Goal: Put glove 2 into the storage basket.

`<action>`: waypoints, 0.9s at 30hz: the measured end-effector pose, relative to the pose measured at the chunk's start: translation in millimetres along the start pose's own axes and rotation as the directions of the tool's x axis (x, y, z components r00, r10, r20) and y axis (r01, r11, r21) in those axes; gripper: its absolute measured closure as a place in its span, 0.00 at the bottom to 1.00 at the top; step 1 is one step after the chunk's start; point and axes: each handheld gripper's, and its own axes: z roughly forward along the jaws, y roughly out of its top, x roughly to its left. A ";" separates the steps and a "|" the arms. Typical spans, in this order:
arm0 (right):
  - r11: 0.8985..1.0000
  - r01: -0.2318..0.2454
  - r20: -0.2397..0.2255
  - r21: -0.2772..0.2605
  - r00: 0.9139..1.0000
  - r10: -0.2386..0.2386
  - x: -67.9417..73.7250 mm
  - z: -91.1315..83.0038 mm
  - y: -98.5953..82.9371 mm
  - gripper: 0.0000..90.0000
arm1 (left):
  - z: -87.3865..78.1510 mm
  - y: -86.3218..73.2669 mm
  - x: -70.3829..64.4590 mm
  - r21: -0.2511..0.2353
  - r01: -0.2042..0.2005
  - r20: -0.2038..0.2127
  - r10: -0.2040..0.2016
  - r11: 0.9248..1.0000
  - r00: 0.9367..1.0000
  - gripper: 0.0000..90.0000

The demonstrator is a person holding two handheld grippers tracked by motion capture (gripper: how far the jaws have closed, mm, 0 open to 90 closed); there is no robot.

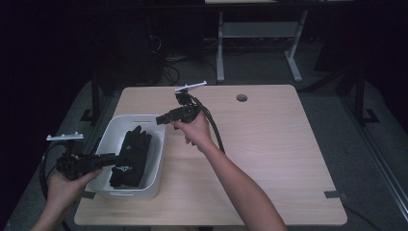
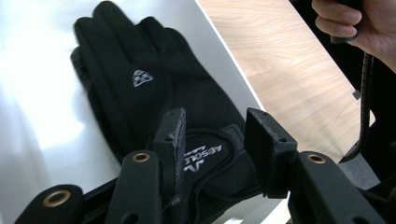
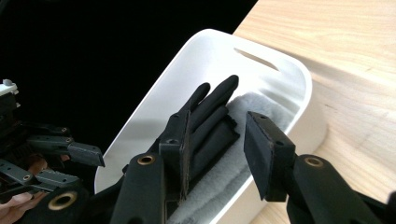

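Two grippers flank the white bin [image 1: 156, 159] at centre left of the high view, where a black glove [image 1: 130, 156] lies with its long axis running from the lower edge of the frame toward the top, fingers uppermost. The left gripper [image 1: 113, 157], jaws apart, hovers directly over the cuff and is nearer. The right gripper [image 1: 160, 120], jaws also apart and empty, sits at the bin's upper right corner.

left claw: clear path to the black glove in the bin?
Probably yes. The left claw hangs open over the white bin, its jaws straddling the cuff of the black glove without touching it. The right claw is at the far rim, out of the way.
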 end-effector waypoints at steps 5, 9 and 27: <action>1.000 0.001 0.005 -0.016 1.000 -0.001 -3.0 -12.0 -0.9 0.65 | 5.5 4.1 -6.8 -0.003 -0.007 0.015 0.007 1.000 1.000 0.65; 1.000 0.000 0.003 -0.028 1.000 0.000 -5.9 -20.3 -2.4 0.65 | 9.7 7.2 -11.5 0.000 -0.012 0.018 0.012 1.000 1.000 0.62; 0.997 -0.014 0.010 -0.073 1.000 0.015 -18.6 -56.1 -11.4 0.63 | 29.7 19.1 -29.3 0.017 -0.029 0.066 0.028 0.999 0.997 0.62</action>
